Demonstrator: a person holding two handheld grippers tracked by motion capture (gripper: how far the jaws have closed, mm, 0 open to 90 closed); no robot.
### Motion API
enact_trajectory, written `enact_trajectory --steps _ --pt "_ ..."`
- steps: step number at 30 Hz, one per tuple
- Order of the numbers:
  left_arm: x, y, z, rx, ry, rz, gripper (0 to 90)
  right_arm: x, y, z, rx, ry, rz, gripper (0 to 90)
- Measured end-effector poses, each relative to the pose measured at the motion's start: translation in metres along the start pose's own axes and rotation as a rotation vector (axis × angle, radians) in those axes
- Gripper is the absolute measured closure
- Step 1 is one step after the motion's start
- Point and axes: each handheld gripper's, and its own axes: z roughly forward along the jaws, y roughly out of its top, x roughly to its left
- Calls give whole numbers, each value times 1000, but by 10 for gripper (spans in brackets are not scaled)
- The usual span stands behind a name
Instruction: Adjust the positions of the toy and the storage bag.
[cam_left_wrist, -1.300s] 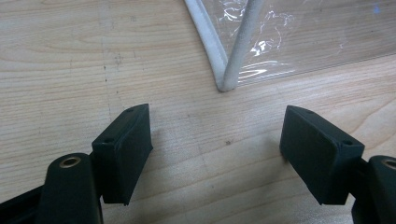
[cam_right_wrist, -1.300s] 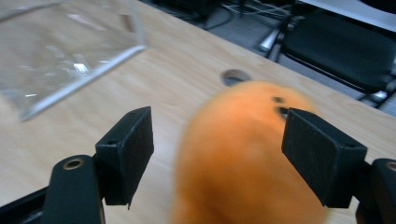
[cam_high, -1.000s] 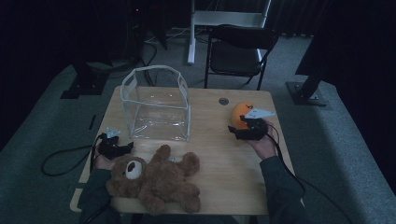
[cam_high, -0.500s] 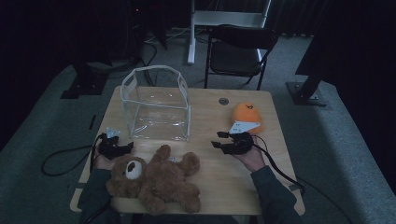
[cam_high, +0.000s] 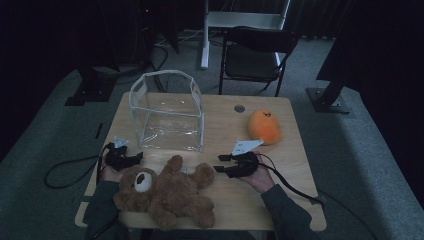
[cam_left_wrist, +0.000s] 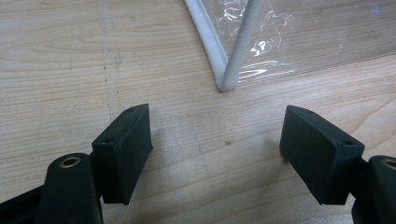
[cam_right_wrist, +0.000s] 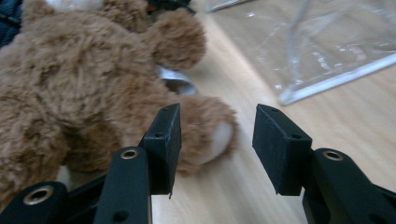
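Now right gripper (cam_high: 223, 165), jaws half-open, empty, just narrowed, lines up w/ bear (cam_high: 167, 192) paw for a grab; left gripper (cam_left_wrist: 215, 154) open, idle by bag (cam_high: 167, 112).

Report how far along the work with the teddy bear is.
Done: nothing is packed; the clear bin stands empty and the orange plush lies on the table. In hand: the right hand-held gripper points at the teddy bear, its paw just ahead of the parted jaws, which have just been closing. The left hand-held gripper rests open. Left: probably gripping the paw.
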Motion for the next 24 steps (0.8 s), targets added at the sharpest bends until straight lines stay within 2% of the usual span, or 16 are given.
enact_trajectory --steps 3,6,9,13,15,19,21,24 --pt "0 0 0 -2 0 -2 254 7 -1 9 17 25 -11 443" --pt "0 0 0 -1 0 -1 254 12 -2 19 37 47 -1 313" --pt "0 0 0 0 0 0 254 17 -5 30 86 43 -13 242" --pt "0 0 0 0 0 -1 254 24 -6 42 113 60 -35 208" --pt "0 0 0 0 0 0 254 23 -8 46 120 67 -23 201" --pt "0 0 0 0 0 0 254 24 -12 51 156 52 -33 235" --pt "0 0 0 0 0 0 254 23 -13 53 164 38 -35 314" --pt "0 0 0 0 0 -1 254 22 -13 53 169 52 -35 480"
